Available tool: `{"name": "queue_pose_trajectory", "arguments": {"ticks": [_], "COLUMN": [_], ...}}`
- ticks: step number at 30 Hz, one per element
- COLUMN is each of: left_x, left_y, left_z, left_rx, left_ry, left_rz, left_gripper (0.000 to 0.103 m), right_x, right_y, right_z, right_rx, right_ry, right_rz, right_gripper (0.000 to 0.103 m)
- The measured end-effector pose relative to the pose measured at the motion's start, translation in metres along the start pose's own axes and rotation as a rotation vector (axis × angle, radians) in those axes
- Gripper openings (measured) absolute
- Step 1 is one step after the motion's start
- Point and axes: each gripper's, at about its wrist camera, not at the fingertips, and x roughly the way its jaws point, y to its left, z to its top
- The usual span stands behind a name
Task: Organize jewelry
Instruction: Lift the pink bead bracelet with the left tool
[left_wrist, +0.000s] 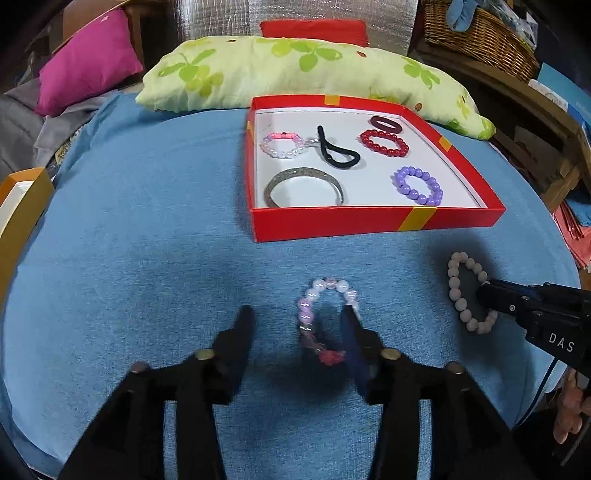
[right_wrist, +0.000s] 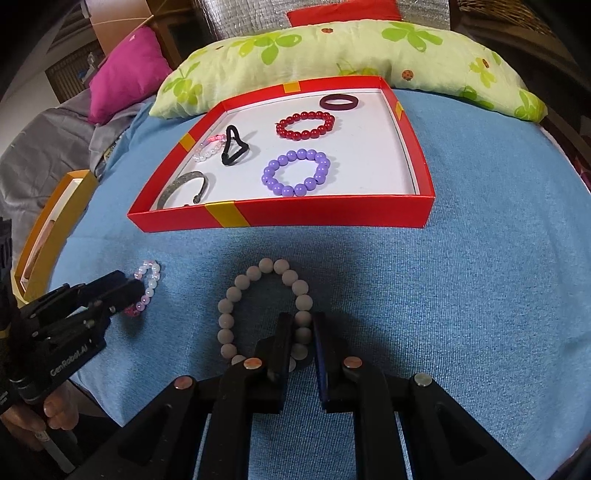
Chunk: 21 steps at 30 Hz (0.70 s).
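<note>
Jewelry fills the red cardboard box (right_wrist: 332, 216) on the blue cloth (right_wrist: 461, 295). Left gripper (left_wrist: 297, 325) stands released around a pink-and-clear beaded bracelet (left_wrist: 308, 314). Right gripper (right_wrist: 301, 328) clenches a grey matte beaded bracelet (right_wrist: 231, 306).

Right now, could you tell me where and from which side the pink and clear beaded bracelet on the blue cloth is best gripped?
Grip the pink and clear beaded bracelet across its near-right strand, coming down from above with one finger inside the loop and one outside. It lies flat on the blue cloth, so only a single row of beads fits between the fingers.

You can read "DAS" on the side of your right gripper (left_wrist: 484, 295), and "GenRobot.AI" on your left gripper (right_wrist: 135, 291).
</note>
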Motion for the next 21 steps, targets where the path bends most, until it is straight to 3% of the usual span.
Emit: {"name": "queue_pose_trajectory", "arguments": {"ticks": [5,10,21], "left_x": [-0.001,0.004,0.011], "left_y": [0.000,-0.009,-0.012], "left_z": [-0.004,-0.008,-0.008], "left_rx": [0.009,0.077,0.070], "left_ry": [0.008,0.008,0.042], "left_rz": [-0.034,0.009,0.009], "left_gripper": [0.072,0.075,0.092], "right_x": [0.000,0.000,-0.001], "right_y": [-0.001,-0.002,-0.006], "right_z": [0.000,0.000,0.000], "right_rx": [-0.003,-0.001,0.035], "right_ry": [0.003,0.002,-0.001], "right_rz": [0.011,0.015,0.038], "right_gripper": [0.015,0.015,0.015]}}
